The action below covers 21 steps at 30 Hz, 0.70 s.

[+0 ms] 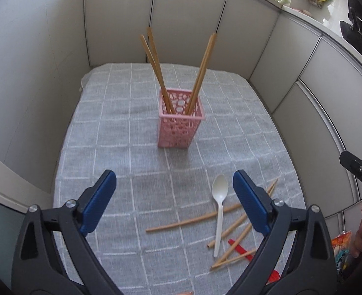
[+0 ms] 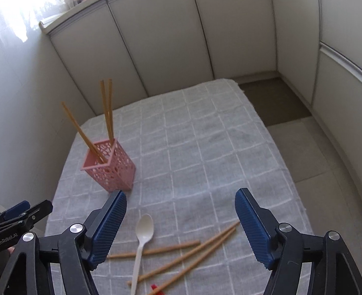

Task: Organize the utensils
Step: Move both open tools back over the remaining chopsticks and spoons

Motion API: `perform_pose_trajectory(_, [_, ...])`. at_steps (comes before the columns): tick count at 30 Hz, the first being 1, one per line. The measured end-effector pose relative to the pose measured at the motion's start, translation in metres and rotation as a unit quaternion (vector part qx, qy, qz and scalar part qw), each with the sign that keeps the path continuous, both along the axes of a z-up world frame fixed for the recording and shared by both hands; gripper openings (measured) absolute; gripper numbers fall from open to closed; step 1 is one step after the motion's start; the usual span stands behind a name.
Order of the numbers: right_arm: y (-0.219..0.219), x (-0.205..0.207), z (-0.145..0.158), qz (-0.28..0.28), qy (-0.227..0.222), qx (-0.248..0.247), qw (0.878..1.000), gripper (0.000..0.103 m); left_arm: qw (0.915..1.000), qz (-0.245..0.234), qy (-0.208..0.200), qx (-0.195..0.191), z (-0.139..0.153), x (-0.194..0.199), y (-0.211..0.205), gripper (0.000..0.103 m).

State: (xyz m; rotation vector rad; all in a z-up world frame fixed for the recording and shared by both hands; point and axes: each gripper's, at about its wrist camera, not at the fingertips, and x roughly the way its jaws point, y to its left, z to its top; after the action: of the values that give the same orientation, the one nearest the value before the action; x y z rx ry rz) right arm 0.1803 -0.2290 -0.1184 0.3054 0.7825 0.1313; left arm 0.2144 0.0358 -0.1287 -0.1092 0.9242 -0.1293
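A pink perforated holder (image 1: 180,121) stands upright on the grey checked cloth, with several wooden chopsticks (image 1: 201,73) leaning in it; it also shows in the right wrist view (image 2: 109,166). A white plastic spoon (image 1: 219,207) lies near the front on loose chopsticks (image 1: 193,221), beside a red utensil (image 1: 242,249). The spoon (image 2: 141,243) and loose chopsticks (image 2: 188,258) also show in the right wrist view. My left gripper (image 1: 174,201) is open and empty above the cloth, left of the spoon. My right gripper (image 2: 181,228) is open and empty above the spoon and chopsticks.
The grey checked cloth (image 1: 122,127) covers a low table ringed by pale cabinet panels (image 1: 193,19). A bare floor strip (image 2: 274,100) lies to the right of the table. A colourful packet (image 1: 340,248) sits at the far right.
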Motion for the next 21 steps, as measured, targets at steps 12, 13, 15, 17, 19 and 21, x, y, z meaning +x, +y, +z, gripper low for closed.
perform_pose_trajectory(12, [-0.023,-0.018,-0.077,-0.027,0.163,0.048,0.985,0.081,0.9815,0.021,0.182,-0.055,-0.088,-0.016,0.013,0.096])
perform_pose_trajectory(13, [-0.025,-0.017,-0.082,-0.03,0.173,0.053,0.983,0.081,0.9777,0.027,0.194,-0.077,-0.092,-0.016,0.017,0.095])
perform_pose_trajectory(15, [-0.026,-0.014,-0.092,-0.039,0.195,0.05,0.979,0.081,0.9756,0.019,0.196,-0.098,-0.096,-0.015,0.018,0.094])
perform_pose_trajectory(17, [-0.026,-0.013,-0.102,-0.043,0.216,0.044,0.975,0.081,0.9817,0.008,0.179,-0.063,-0.097,-0.011,0.013,0.088])
perform_pose_trajectory(19, [-0.028,-0.011,-0.107,-0.042,0.228,0.043,0.972,0.081,0.9858,-0.009,0.166,-0.026,-0.097,-0.006,0.003,0.082])
perform_pose_trajectory(21, [-0.031,-0.01,-0.113,-0.044,0.238,0.042,0.969,0.081,0.9869,-0.039,0.155,-0.018,-0.097,-0.003,-0.013,0.075])
